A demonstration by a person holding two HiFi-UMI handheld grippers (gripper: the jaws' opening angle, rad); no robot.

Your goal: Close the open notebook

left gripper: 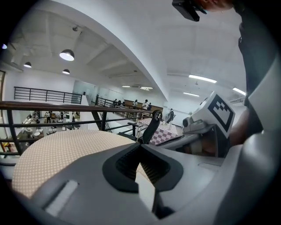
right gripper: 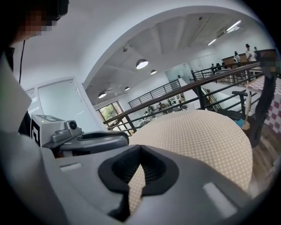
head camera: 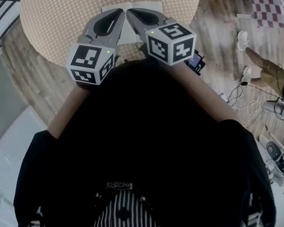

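A white notebook (head camera: 145,6) lies on the round table (head camera: 69,1) with its dotted cloth; the grippers cover most of it, so I cannot tell how its pages lie. My left gripper (head camera: 122,13) and right gripper (head camera: 132,12) hover side by side over it, tips almost together. In the left gripper view the left gripper (left gripper: 141,145) has its jaws met at the tips with nothing between them, and a white strip (left gripper: 145,189) shows below. The right gripper (right gripper: 140,147) is likewise shut and empty over the cloth (right gripper: 197,136).
The table's near edge lies just in front of my body. A metal railing (left gripper: 66,107) runs behind the table. A black chair (left gripper: 151,127) and a checkered mat (head camera: 275,11) stand beyond. A person (head camera: 277,79) sits on the wooden floor at the right among cables.
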